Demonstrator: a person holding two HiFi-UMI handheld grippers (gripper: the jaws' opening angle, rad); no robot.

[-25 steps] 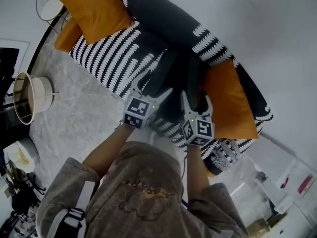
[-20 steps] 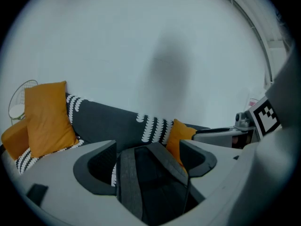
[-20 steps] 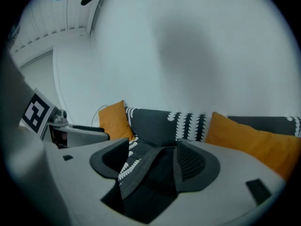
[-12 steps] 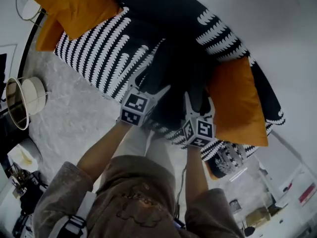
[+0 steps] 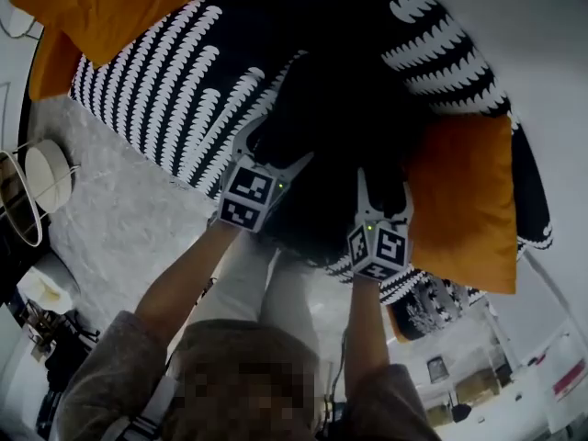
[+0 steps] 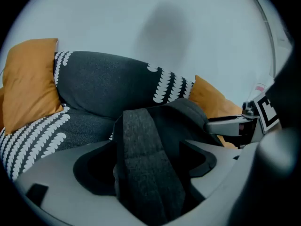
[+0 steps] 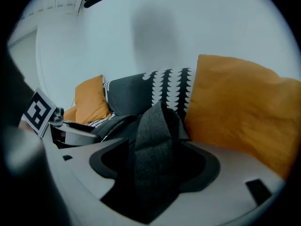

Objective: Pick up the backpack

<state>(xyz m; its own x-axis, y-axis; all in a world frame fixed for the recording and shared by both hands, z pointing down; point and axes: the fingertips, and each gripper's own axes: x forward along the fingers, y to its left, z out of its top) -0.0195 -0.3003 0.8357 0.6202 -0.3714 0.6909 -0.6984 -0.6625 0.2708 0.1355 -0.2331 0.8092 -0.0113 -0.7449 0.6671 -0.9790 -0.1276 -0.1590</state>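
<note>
The head view is dim and underexposed: the backpack almost merges with the dark sofa, and only the orange cushion at the sofa's right end looks vivid. Both gripper views are brighter, with soft even light and a faint grey shadow on the wall. They show strong fisheye bending, black corners and blur on the nearest parts.

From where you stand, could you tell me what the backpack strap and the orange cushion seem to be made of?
The backpack strap: likely woven fabric, matte charcoal, visibly heathered weave. The orange cushion: probably soft cloth, matte, gently creased.
</note>
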